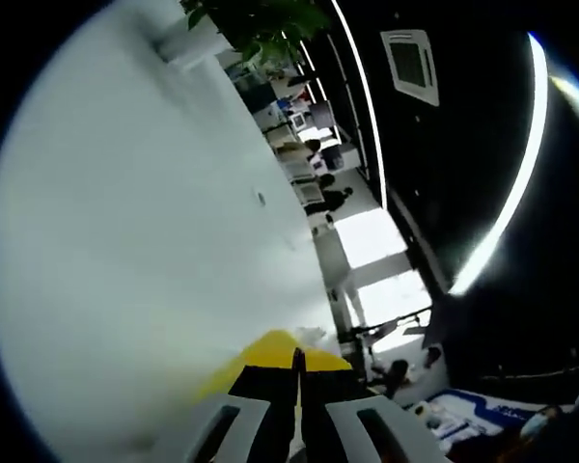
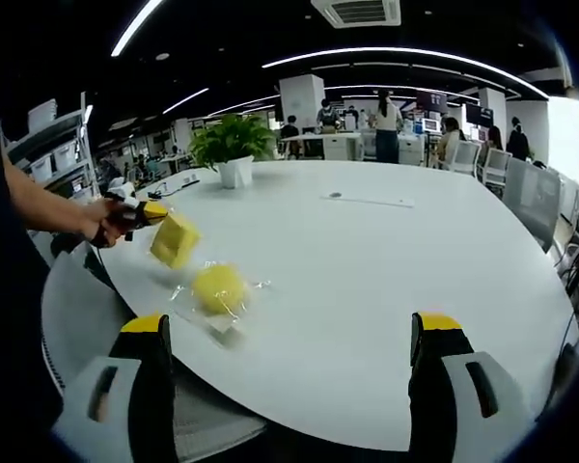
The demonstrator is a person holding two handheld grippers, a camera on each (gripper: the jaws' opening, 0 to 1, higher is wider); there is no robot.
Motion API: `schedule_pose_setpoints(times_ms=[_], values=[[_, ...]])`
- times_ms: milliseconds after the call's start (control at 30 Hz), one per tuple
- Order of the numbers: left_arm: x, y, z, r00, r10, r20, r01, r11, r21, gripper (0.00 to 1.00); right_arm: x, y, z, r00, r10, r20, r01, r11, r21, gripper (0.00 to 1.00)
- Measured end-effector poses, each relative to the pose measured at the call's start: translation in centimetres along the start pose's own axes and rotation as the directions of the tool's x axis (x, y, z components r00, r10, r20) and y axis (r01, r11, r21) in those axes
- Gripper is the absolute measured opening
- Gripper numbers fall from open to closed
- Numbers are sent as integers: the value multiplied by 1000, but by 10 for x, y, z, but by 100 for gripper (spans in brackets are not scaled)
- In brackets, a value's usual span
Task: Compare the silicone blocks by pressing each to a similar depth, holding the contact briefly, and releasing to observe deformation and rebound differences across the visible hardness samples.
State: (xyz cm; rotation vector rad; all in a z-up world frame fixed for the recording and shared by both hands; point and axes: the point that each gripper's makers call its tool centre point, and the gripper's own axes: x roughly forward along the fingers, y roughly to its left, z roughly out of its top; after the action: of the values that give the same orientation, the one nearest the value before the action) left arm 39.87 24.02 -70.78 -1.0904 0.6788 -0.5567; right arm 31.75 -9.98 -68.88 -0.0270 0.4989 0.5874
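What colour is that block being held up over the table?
The block is yellow, pinched in the left gripper. It shows best in the right gripper view.

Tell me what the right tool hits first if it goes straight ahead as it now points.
Probably nothing early: the open right tool points over the bare round white table. The round yellow silicone block lies left of that line, though depth is uncertain.
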Motion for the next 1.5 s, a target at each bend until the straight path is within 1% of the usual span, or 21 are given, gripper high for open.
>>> schedule_pose_setpoints(times_ms=[200, 267, 367, 467, 567, 633, 667, 733, 767, 800, 867, 933, 967, 1000, 1067, 1167, 1200, 1267, 1333, 1400, 1500], values=[[0, 26, 5, 996, 89, 26, -90, 995, 46, 0, -2, 1, -6, 1000, 0, -16, 0, 1000, 4, 97], [2, 38, 7, 988, 153, 20, -155, 982, 112, 0, -1, 1, -6, 1000, 2, -17, -2, 1000, 9, 97], [5, 41, 2, 980, 195, -33, -185, 964, 190, 0, 0, 1, -8, 1000, 5, -21, -5, 1000, 6, 97], [6, 53, 1, 963, 265, -49, -237, 917, 320, 0, 0, 2, -9, 1000, 4, -22, -4, 1000, 11, 97], [7, 53, 0, 964, 258, -61, -222, 912, 346, 0, 0, 3, -9, 1000, 6, -23, -6, 1000, 14, 97], [5, 59, 2, 953, 292, -79, -228, 866, 446, 0, 0, 3, -9, 1000, 6, -26, -5, 1000, 11, 97], [5, 62, 2, 946, 311, -87, -226, 829, 511, 0, 0, 4, -9, 1000, 6, -27, -6, 1000, 13, 97], [4, 68, 2, 933, 346, -96, -230, 782, 580, 0, 0, 2, -11, 1000, 1, -31, -1, 1000, 12, 97], [5, 69, 3, 933, 347, -96, -221, 762, 609, 0, 0, 1, -12, 999, -2, -33, 2, 1000, 2, 97], [6, 71, 4, 932, 351, -91, -208, 725, 657, 0, 0, 1, -13, 999, -2, -35, 2, 1000, -1, 97], [5, 75, 6, 926, 365, -95, -202, 692, 693, 0, -1, 1, -13, 999, 2, -32, -1, 1000, 15, 97], [3, 83, 5, 914, 394, -100, -184, 620, 762, 0, -1, 1, -13, 1000, -2, -31, 3, 1000, 14, 97], [5, 80, 4, 921, 376, -102, -188, 658, 729, 0, -1, 1, -13, 1000, -2, -30, 2, 1000, 17, 97], [5, 79, 5, 923, 370, -106, -185, 667, 722, 0, -1, 2, -13, 1000, -1, -31, 1, 1000, 20, 97], [4, 80, 5, 922, 375, -102, -183, 651, 736, 0, -1, 1, -14, 1000, -4, -31, 4, 1000, 20, 97], [4, 81, 6, 920, 381, -95, -191, 646, 739, 2, 0, 1, -15, 1000, -5, -28, 5, 1000, 28, 97], [2, 85, 9, 911, 405, -72, -227, 641, 733, 6, 1, 1, -17, 999, -2, -34, 3, 1000, 26, 97], [0, 85, 14, 913, 404, -52, -240, 637, 732, 20, 2, 2, -18, 999, 3, -41, -2, 1000, 24, 97], [-6, 91, 18, 903, 430, -23, -285, 637, 716, 38, 3, 2, -17, 999, 2, -40, -1, 1000, 23, 97], [-13, 92, 25, 907, 421, 13, -300, 623, 722, 52, 4, 1, -15, 999, 0, -35, 1, 1000, 23, 97], [-21, 87, 37, 919, 388, 71, -315, 614, 724, 82, 6, -1, -13, 999, 0, -32, 1, 1000, 20, 97]])
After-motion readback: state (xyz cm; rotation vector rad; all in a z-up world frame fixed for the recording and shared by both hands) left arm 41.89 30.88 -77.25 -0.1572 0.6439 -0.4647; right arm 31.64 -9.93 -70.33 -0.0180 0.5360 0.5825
